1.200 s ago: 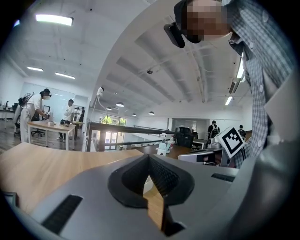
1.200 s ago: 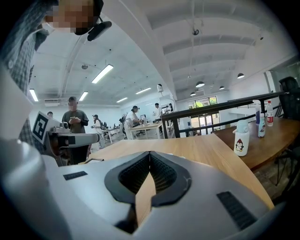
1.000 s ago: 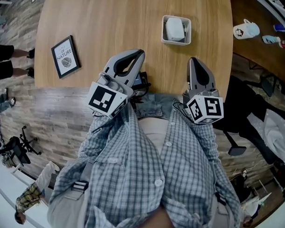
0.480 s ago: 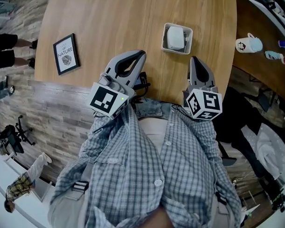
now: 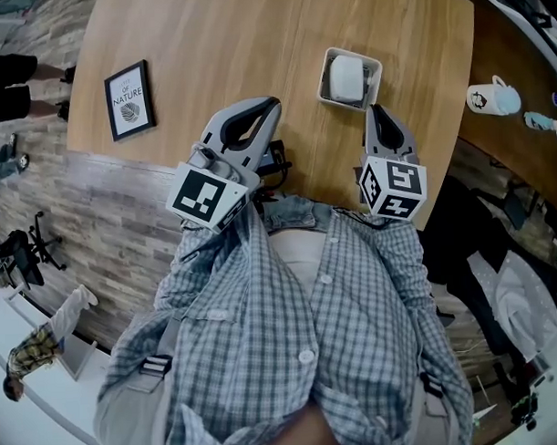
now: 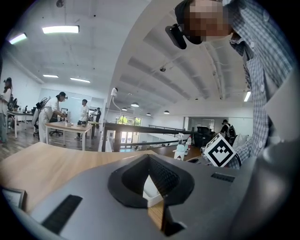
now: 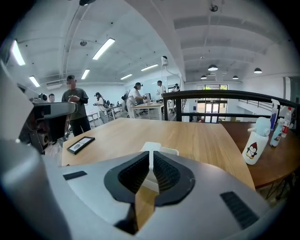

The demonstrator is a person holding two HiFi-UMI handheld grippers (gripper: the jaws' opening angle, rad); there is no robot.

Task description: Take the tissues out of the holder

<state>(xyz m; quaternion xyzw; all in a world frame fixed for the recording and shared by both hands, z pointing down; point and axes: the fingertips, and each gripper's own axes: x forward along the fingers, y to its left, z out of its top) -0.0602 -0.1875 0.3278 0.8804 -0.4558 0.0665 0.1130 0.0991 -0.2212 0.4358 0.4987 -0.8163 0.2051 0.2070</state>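
Head view, white square plastic holder (image 5: 323, 74) on light wooden table (image 5: 227, 45), white tissue pack (image 5: 347, 76) inside, left gripper (image 5: 273, 104) and right gripper (image 5: 373, 111) jaws pressed together, empty.

I see a light wooden table (image 5: 227, 55) with a black-framed picture (image 5: 129, 99) lying flat near its left edge, a darker table (image 5: 514, 49) just off its right edge bearing a white penguin mug (image 5: 495, 98), plank flooring (image 5: 105, 214) along its near edge, and people (image 5: 14, 80) standing off its left side.
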